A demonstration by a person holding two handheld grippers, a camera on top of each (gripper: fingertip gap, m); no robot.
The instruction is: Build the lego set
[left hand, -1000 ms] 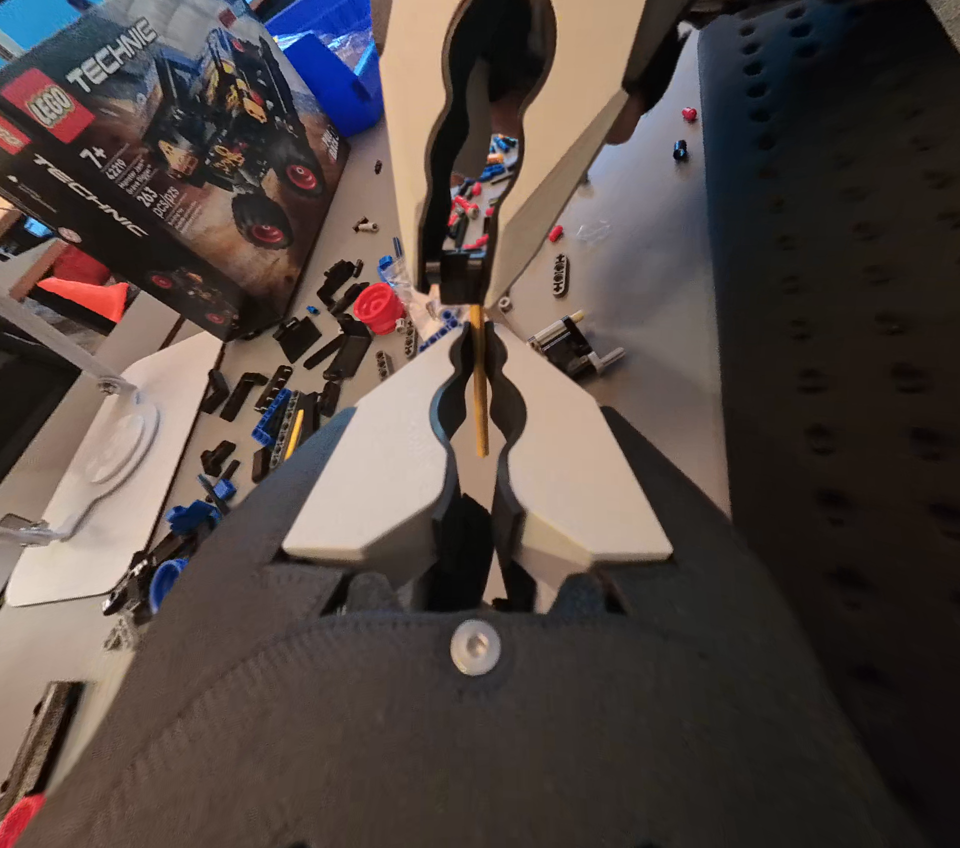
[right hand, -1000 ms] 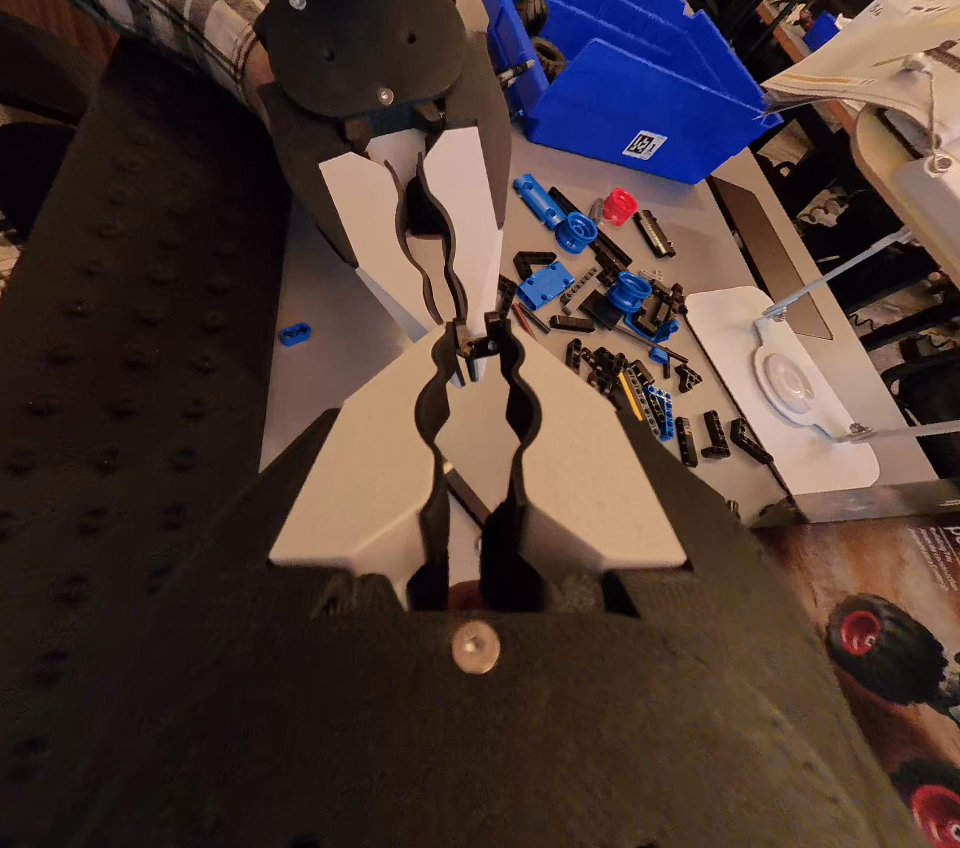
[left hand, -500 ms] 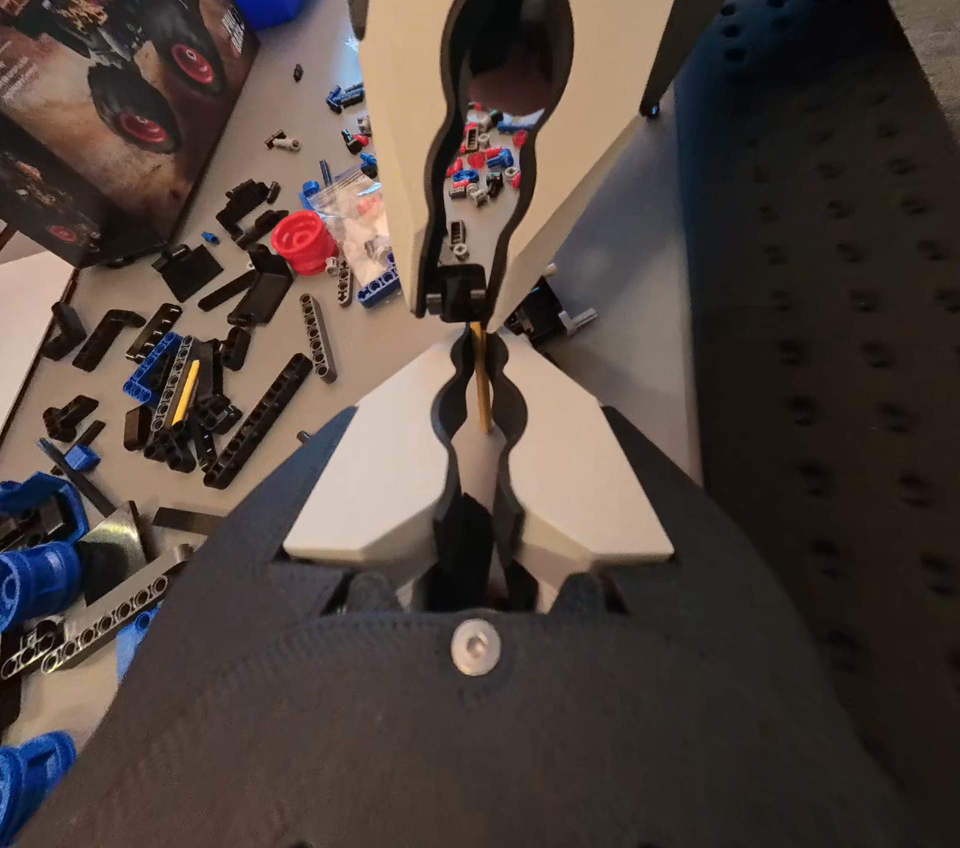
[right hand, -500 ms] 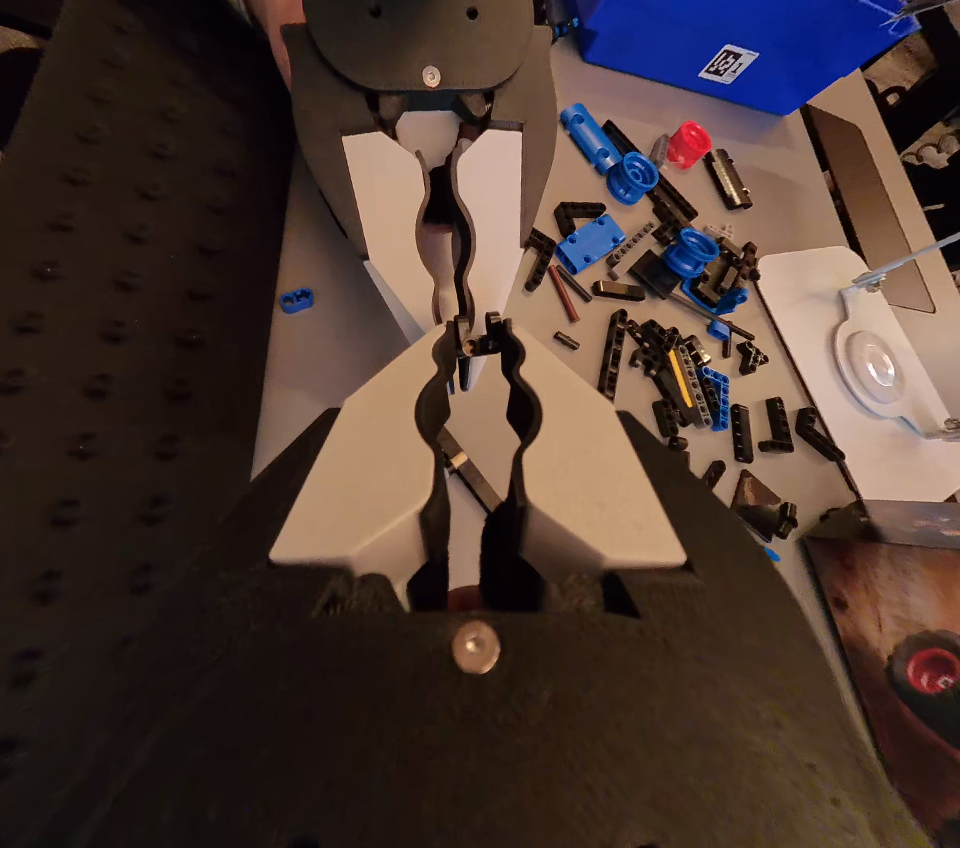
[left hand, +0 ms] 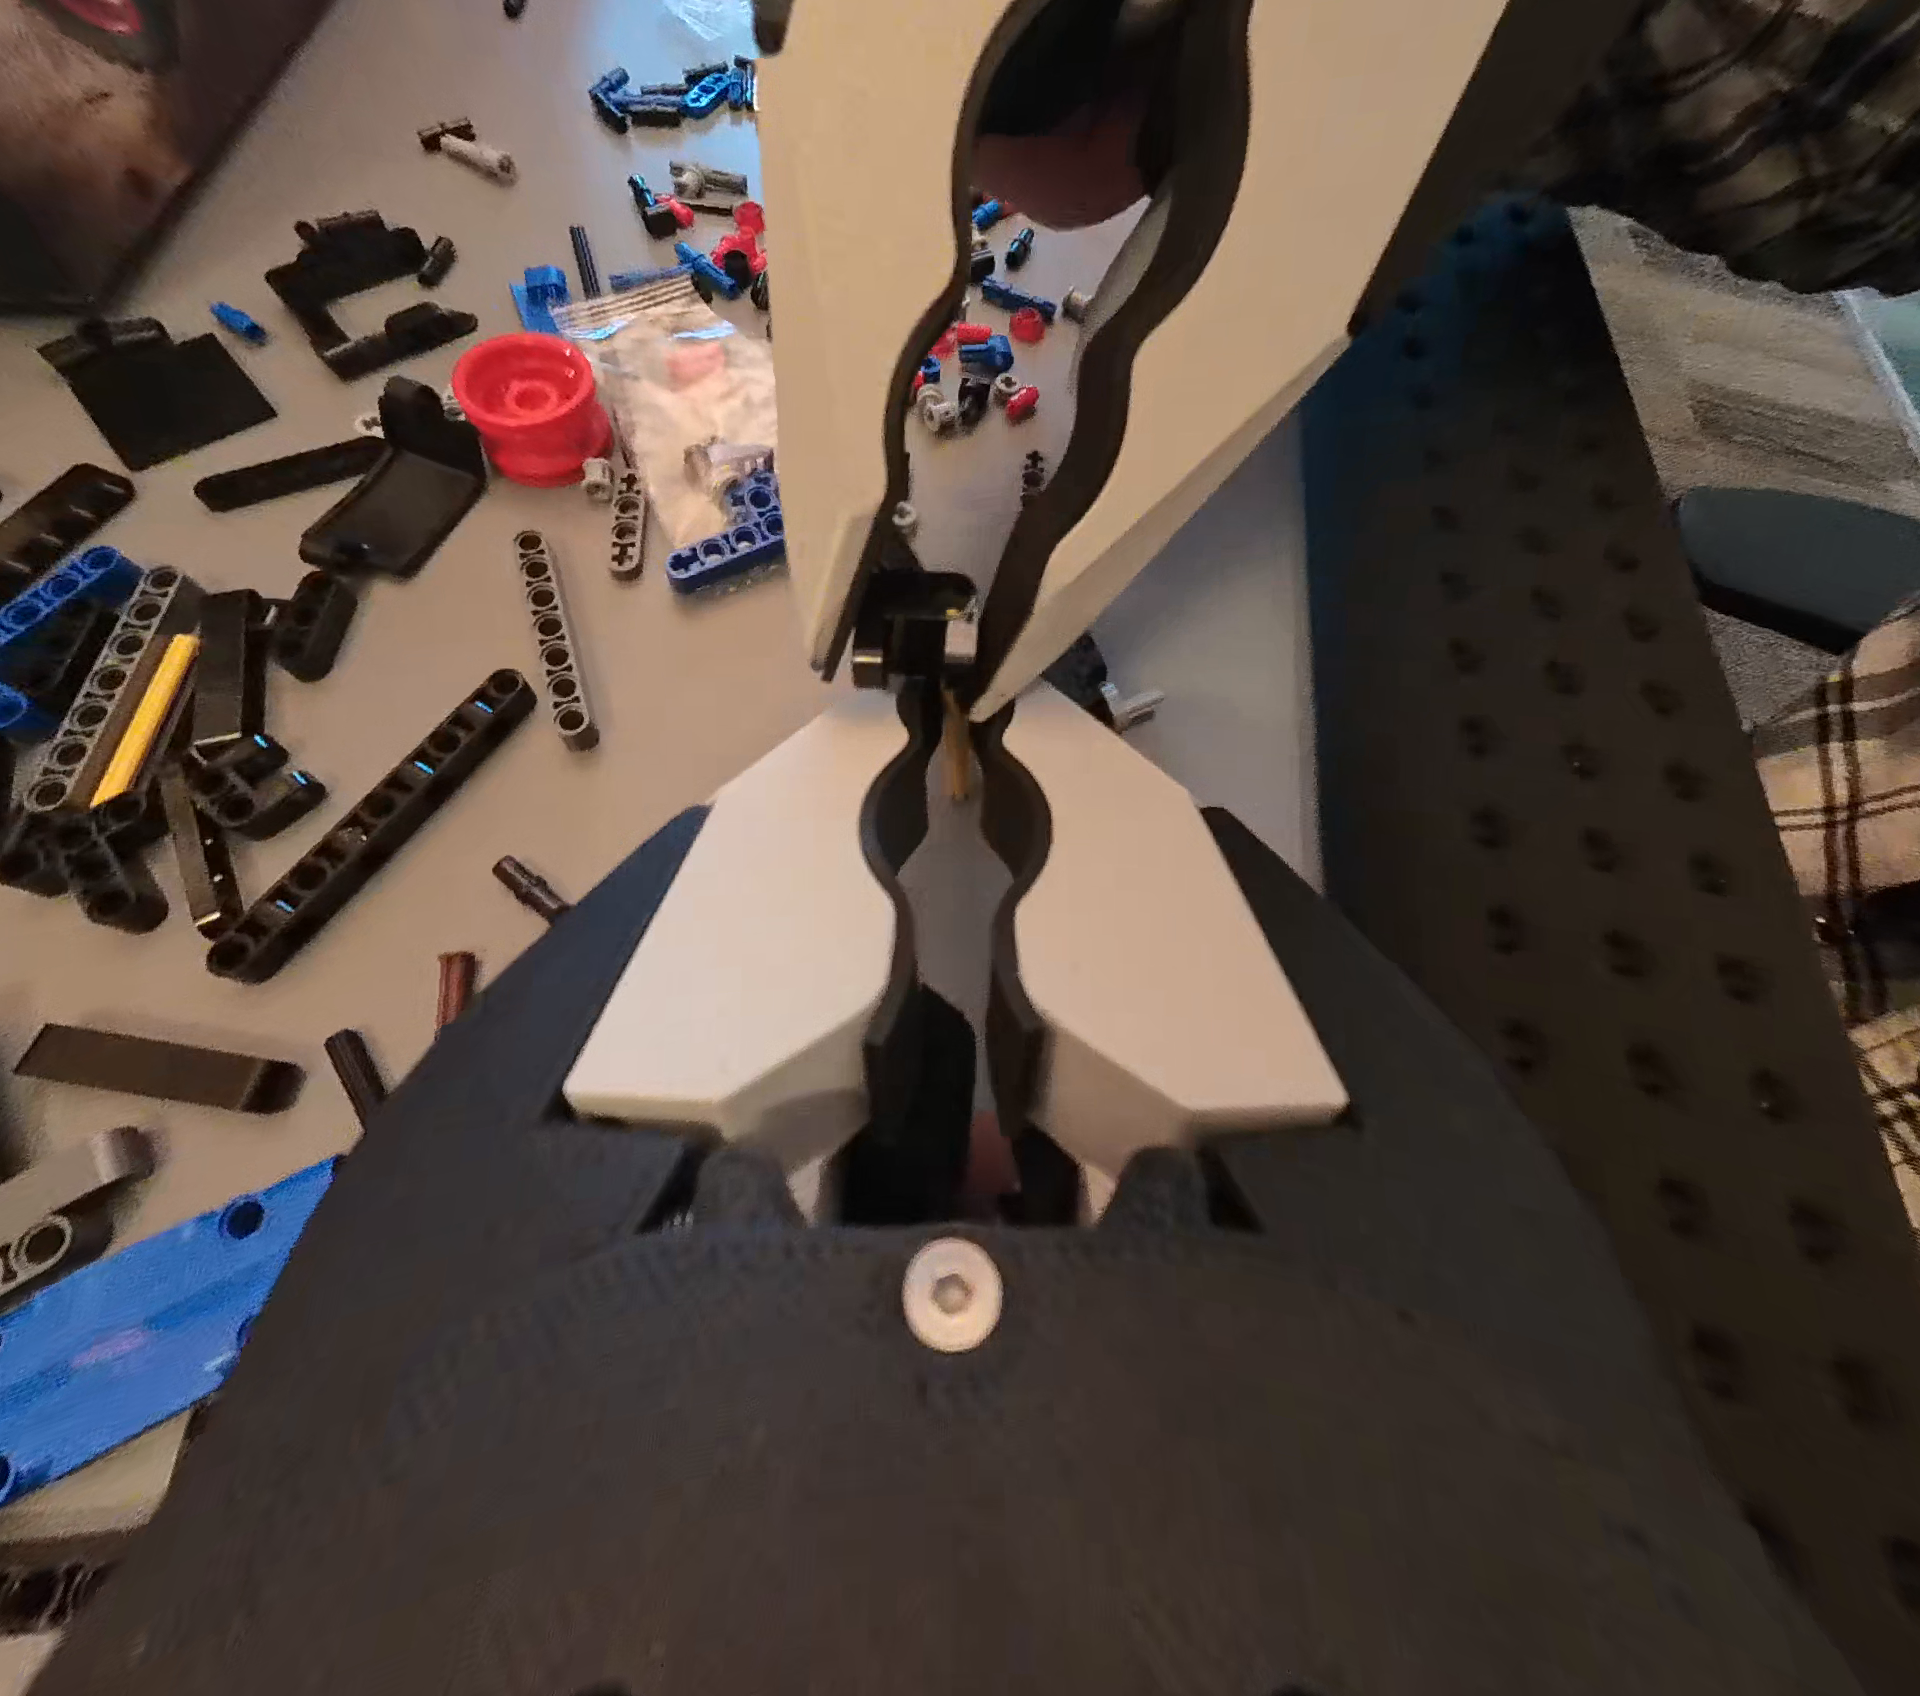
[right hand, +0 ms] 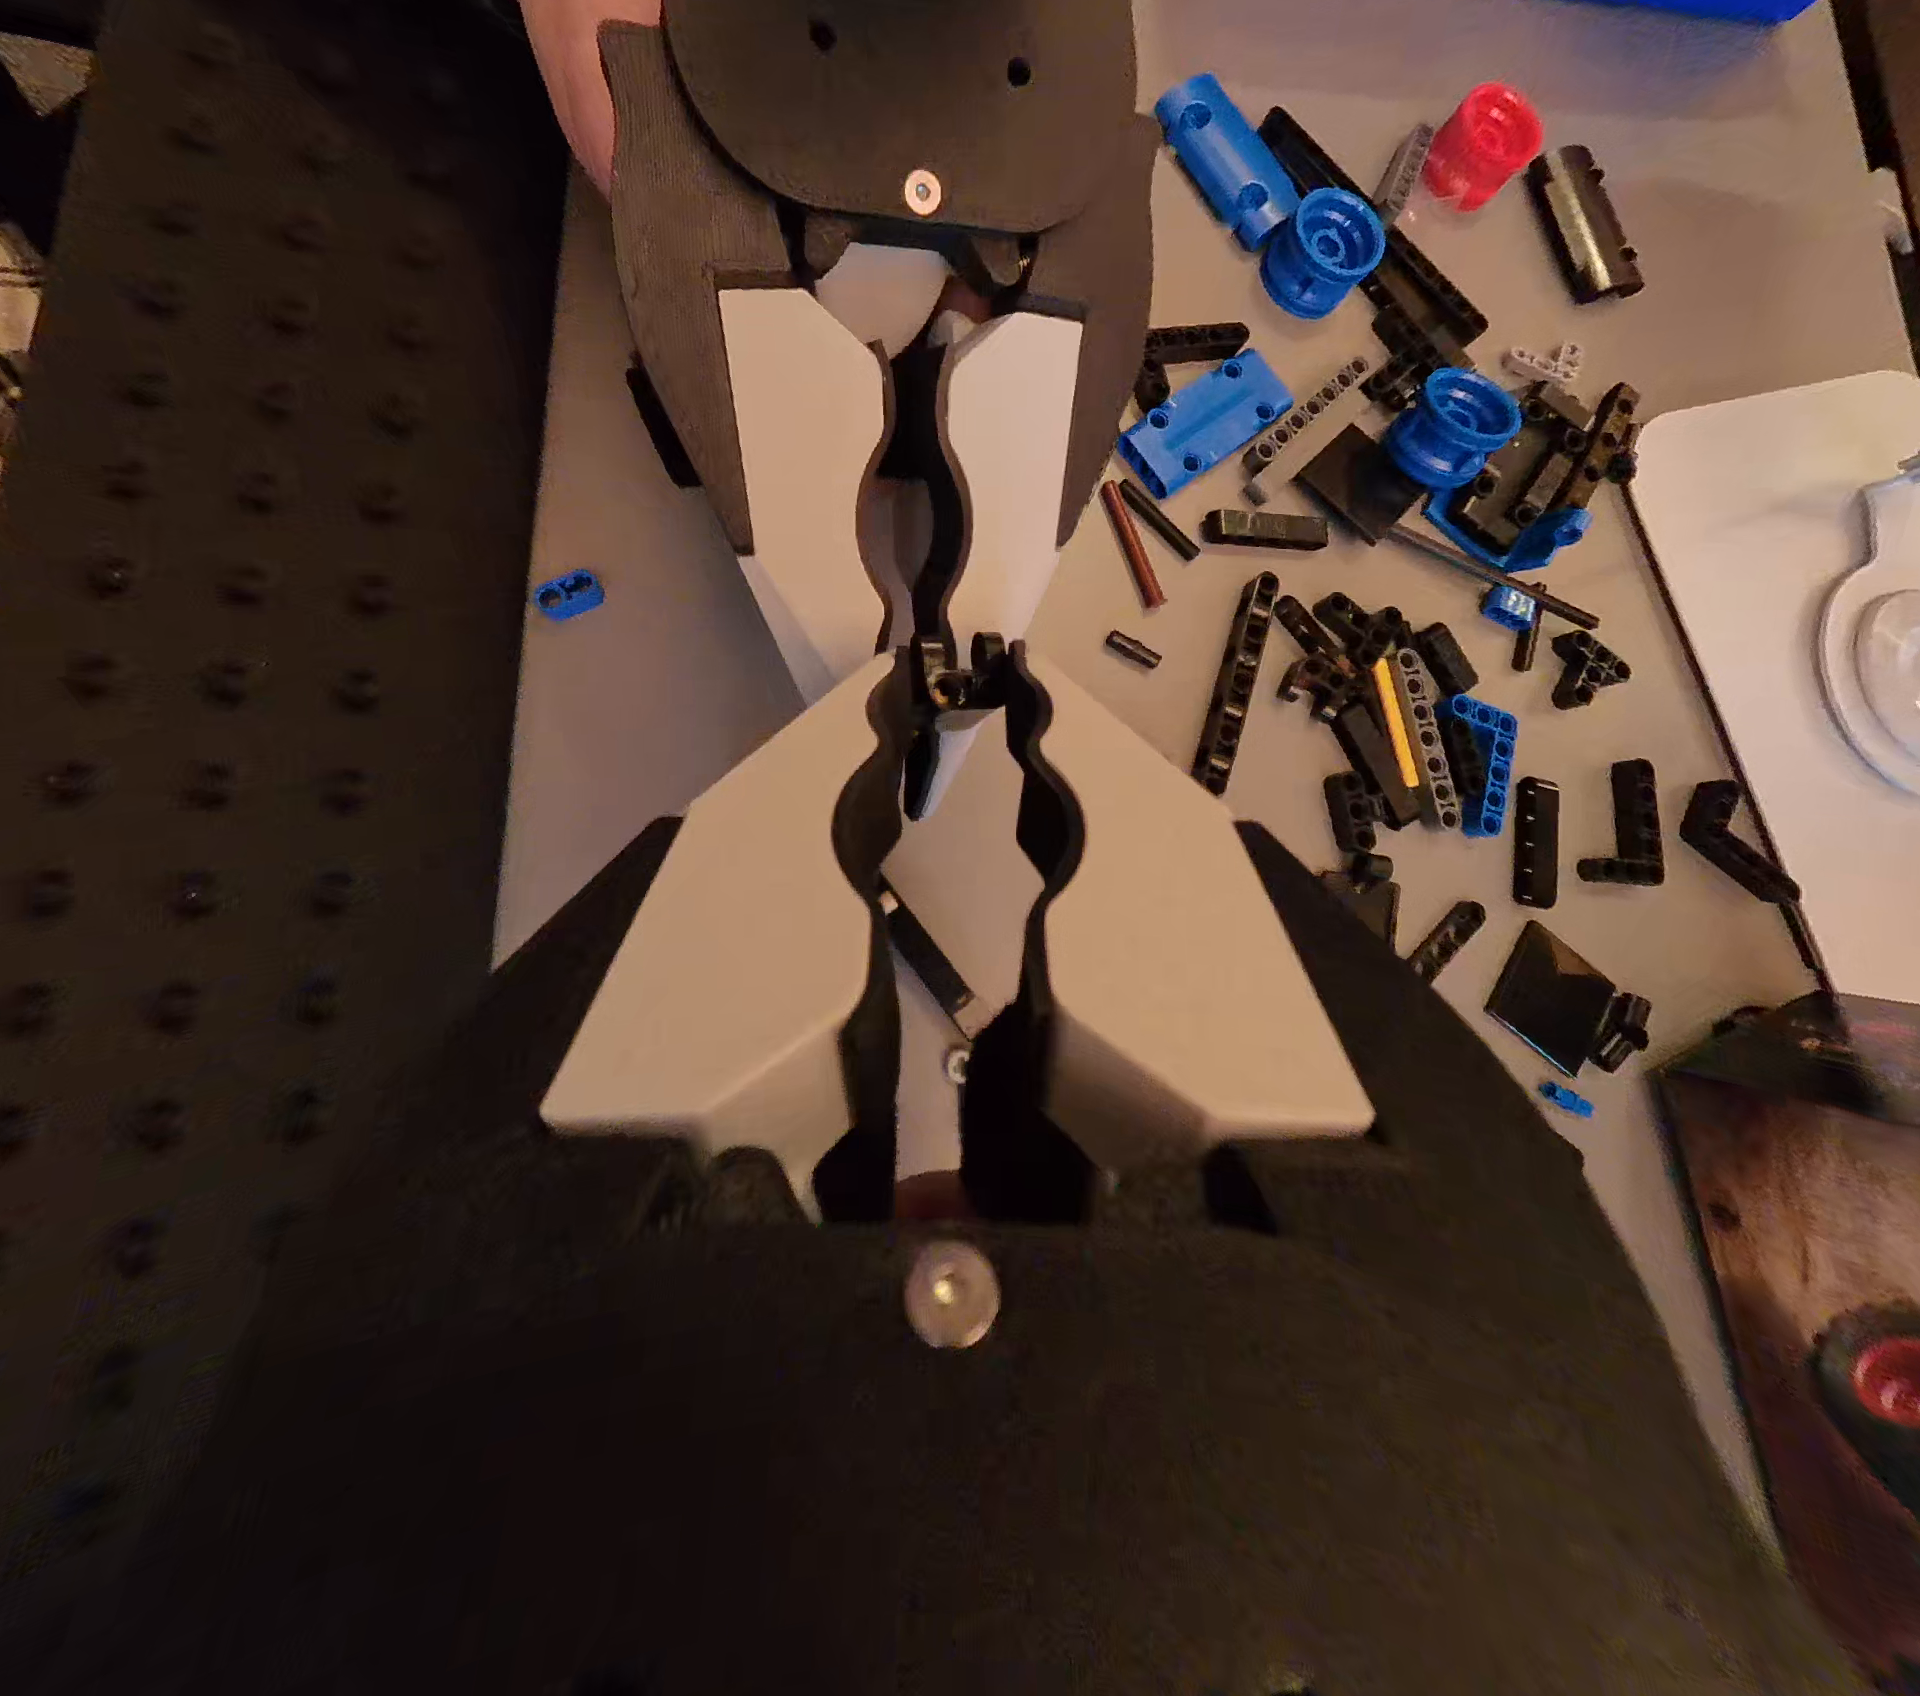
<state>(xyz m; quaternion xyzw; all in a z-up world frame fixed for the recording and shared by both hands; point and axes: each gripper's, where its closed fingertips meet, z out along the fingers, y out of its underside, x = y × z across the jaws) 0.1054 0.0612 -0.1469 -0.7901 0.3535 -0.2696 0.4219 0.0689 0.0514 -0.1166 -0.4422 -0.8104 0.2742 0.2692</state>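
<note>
At the centre of the left wrist view, the left gripper (left hand: 956, 716) pinches a thin yellow axle (left hand: 958, 758), its fingers nearly closed. Tip to tip with it, the right gripper (right hand: 956, 670) clamps a small black connector (right hand: 951, 680). The axle seems to enter the connector, though the joint is hidden. Loose pieces litter the grey table (left hand: 416, 36) at left.

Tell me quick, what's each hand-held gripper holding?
Left hand-held gripper: closed on a thin yellow axle.
Right hand-held gripper: closed on a small black connector piece.
</note>
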